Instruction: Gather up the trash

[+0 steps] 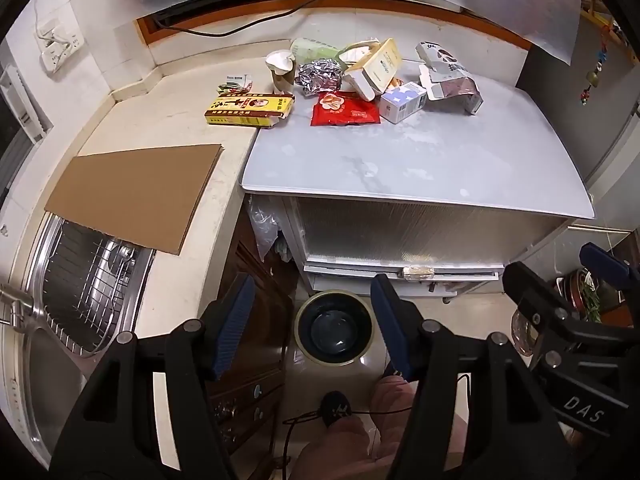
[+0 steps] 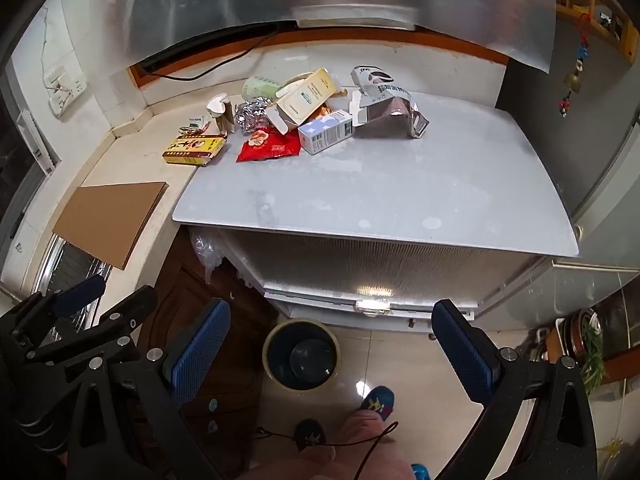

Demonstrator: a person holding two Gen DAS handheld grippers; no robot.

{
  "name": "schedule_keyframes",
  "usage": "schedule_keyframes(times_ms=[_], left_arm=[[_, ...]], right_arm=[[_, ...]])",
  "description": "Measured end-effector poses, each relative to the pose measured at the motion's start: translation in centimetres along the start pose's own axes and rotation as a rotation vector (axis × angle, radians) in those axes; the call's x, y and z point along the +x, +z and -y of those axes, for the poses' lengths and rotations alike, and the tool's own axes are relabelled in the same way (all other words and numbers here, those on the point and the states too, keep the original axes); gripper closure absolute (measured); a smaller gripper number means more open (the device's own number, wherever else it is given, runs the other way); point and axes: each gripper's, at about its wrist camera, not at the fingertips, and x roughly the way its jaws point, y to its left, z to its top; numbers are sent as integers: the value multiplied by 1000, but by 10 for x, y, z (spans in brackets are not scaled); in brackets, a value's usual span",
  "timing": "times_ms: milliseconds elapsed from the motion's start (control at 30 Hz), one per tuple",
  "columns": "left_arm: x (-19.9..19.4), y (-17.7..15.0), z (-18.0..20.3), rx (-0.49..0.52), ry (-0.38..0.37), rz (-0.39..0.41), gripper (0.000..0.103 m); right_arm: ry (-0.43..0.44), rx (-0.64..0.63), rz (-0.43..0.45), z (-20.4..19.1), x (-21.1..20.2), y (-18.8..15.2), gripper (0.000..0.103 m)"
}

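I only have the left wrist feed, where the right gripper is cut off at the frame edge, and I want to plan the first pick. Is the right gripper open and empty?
Observer: Yes. In the right wrist view the right gripper is wide open, with nothing between its blue pads.
Operator: My own finger blocks the floor to the right of the bin. Is anything there?
Observer: Yes, a foot in a blue patterned slipper stands on the tiles just right of the bin, apart from its rim.
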Motion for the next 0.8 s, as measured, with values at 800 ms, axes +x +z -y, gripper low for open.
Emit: schedule_keyframes(times_ms=[800], left_arm=[[4,-3,-17,-11,-42,-17,46]], right_arm=[[-11,-4,-15,-16,3,-7,1]])
